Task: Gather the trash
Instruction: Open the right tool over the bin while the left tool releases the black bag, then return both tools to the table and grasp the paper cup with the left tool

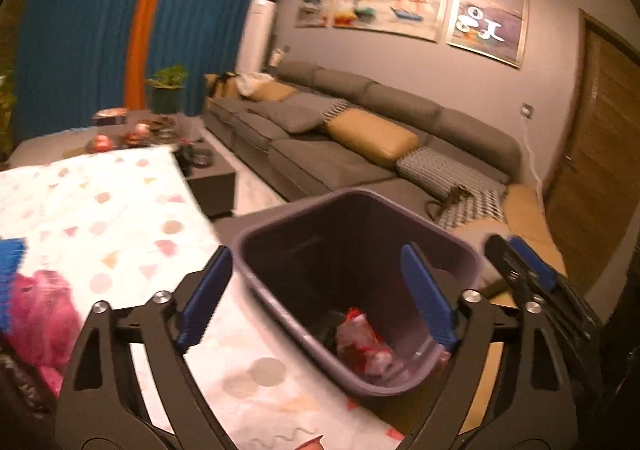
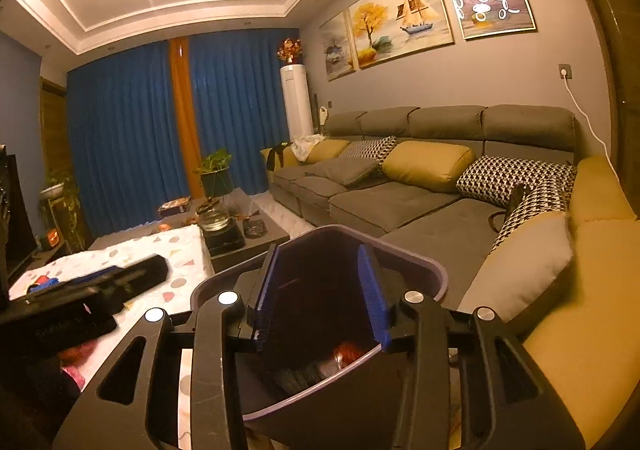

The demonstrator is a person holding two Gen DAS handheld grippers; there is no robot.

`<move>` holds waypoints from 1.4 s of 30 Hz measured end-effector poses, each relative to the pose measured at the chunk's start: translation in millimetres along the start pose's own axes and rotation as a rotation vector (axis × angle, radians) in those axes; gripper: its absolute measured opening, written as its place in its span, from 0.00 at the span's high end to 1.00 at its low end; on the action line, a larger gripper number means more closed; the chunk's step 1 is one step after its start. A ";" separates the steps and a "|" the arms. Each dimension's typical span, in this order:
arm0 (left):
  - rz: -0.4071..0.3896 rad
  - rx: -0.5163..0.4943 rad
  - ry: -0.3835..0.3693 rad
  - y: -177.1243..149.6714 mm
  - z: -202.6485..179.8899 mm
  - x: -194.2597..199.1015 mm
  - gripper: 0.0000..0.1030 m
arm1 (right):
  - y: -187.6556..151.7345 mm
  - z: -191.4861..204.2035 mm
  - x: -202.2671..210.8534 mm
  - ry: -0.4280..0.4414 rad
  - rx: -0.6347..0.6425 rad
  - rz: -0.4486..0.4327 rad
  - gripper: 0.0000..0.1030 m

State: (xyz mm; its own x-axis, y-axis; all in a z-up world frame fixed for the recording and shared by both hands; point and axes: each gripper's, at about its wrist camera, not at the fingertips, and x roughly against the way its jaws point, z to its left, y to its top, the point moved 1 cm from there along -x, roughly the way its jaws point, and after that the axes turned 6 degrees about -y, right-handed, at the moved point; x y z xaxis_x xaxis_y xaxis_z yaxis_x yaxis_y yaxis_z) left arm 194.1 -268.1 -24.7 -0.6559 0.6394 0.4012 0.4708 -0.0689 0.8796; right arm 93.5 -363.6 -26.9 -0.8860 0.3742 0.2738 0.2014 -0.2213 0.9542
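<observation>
Scene: we hold two grippers over a dark bin (image 1: 360, 290) that stands at the edge of a worktop (image 1: 120, 209) with a patterned cloth, a grey sofa (image 1: 360, 117) behind.
Left gripper (image 1: 316, 298): our jaws stand wide and empty, their blue pads either side of the bin's mouth, touching nothing we can see.
Right gripper (image 2: 320, 298): our jaws stand partly open, both pads inside the bin's mouth; nothing is between them.
Bin contents: a crumpled red and white wrapper (image 1: 360, 346) lies at the bottom, below and ahead of the left jaws. In the right view only a red patch (image 2: 348, 354) shows, low between the pads.
Remaining trash: a pink crumpled bag (image 1: 40, 314) lies on the worktop, to the left of the left gripper and well apart from the bin; it is a loose heap with no clear long axis.
Nearer hand: we judge the left hand nearer the bag, since it sits on that side.
Coming move, as we judge it: swing the left jaws leftward and down to the bag.
</observation>
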 end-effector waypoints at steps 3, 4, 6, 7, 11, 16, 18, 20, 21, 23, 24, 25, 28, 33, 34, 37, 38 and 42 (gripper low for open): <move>-0.032 0.023 0.065 2.1 9.1 16.7 0.11 | 1.7 2.3 9.3 -0.005 0.005 -0.020 0.47; -0.039 0.033 0.088 1.3 12.4 23.9 0.10 | 2.4 3.8 14.0 -0.009 0.010 -0.030 0.44; -0.049 0.041 0.138 -1.0 17.4 37.7 0.10 | 3.7 5.9 21.3 -0.011 0.012 -0.045 0.38; -0.055 0.041 0.155 -2.4 18.8 43.6 0.09 | 3.9 7.1 25.9 -0.009 0.011 -0.050 0.35; -0.077 0.029 0.245 -10.4 21.6 72.6 0.09 | 2.7 14.0 43.5 0.007 0.014 -0.064 0.27; -0.099 0.020 0.324 -30.5 30.7 114.0 0.09 | -7.8 32.9 61.7 0.064 0.035 -0.052 0.23; -0.099 0.025 0.360 -37.7 36.4 128.7 0.09 | -13.6 43.4 68.0 0.095 0.046 -0.039 0.23; -0.101 0.035 0.377 -50.0 44.7 147.2 0.09 | -19.1 54.2 73.1 0.124 0.055 -0.024 0.23; -0.099 0.038 0.400 -56.4 49.3 157.8 0.09 | -21.5 59.7 75.6 0.136 0.059 -0.018 0.23; -0.104 0.037 0.435 -68.7 58.2 175.9 0.09 | -27.7 72.8 81.8 0.170 0.073 -0.005 0.23; -0.102 0.038 0.464 -75.7 64.2 185.7 0.09 | -31.5 80.0 85.3 0.185 0.080 0.000 0.23; -0.101 0.040 0.480 -82.1 68.8 193.0 0.09 | -33.5 85.9 88.0 0.199 0.083 0.005 0.23; -0.102 0.050 0.520 -101.8 86.1 217.7 0.09 | -41.5 104.2 94.7 0.252 0.087 0.028 0.23; -0.061 0.083 0.551 -125.9 111.8 244.4 0.09 | -53.3 138.6 108.2 0.331 0.112 0.051 0.23; -0.054 0.088 0.552 -128.0 114.3 245.7 0.10 | -55.4 144.3 110.5 0.342 0.119 0.054 0.23; -0.028 0.091 0.542 -132.2 122.0 245.5 0.15 | -60.7 157.7 115.6 0.370 0.136 0.066 0.23; -0.016 0.091 0.537 -133.5 124.6 243.7 0.18 | -62.7 160.9 117.3 0.376 0.142 0.069 0.23; 0.039 0.106 0.519 -137.1 132.5 231.9 0.30 | -66.7 169.7 118.9 0.384 0.163 0.079 0.23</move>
State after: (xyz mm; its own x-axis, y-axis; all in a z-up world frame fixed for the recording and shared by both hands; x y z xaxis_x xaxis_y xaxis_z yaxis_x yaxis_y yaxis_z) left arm 55.7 -8.9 -86.1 -0.8296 0.1733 0.5308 0.5403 0.0093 0.8414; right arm 45.6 -151.5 -37.6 -0.9504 -0.0082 0.3110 0.3106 -0.0793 0.9472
